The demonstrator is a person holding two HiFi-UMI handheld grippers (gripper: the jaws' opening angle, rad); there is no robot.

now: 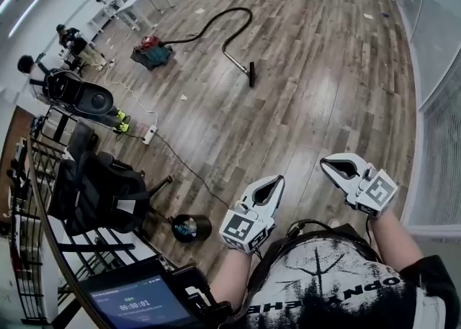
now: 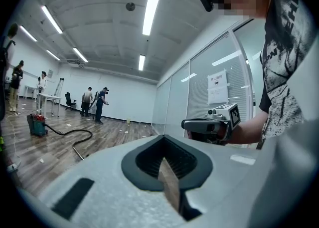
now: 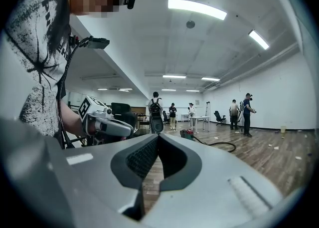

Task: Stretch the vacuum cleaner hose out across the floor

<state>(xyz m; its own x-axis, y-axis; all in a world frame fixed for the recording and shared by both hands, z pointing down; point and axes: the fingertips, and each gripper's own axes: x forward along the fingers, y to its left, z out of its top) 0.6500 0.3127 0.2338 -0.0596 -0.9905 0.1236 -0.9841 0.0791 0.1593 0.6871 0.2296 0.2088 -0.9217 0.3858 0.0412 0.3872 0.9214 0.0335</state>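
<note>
Closest to the camera, in front of the person's printed T-shirt (image 1: 338, 284), are two white handheld grippers, both pointing out over the floor. The left gripper (image 1: 276, 182) has its jaws fully closed with nothing between them. The right gripper (image 1: 328, 164) is also fully closed and empty. The black vacuum cleaner hose (image 1: 216, 21) lies well apart from both, far across the wooden floor (image 1: 310, 90). It leaves the red and teal vacuum canister (image 1: 151, 52), arcs away in a loop and bends back into a rigid wand ending in a dark floor head (image 1: 251, 74). Small paper scraps are scattered on the boards around it. Nearer, to the left, a white power strip (image 1: 150, 134) lies on the floor with its cable trailing, and a black office chair (image 1: 101, 191) stands beside it. A tablet screen (image 1: 133, 299) sits at the bottom left. A glass partition (image 1: 439, 32) runs down the right side, and several people stand at the far end of the room.
</note>
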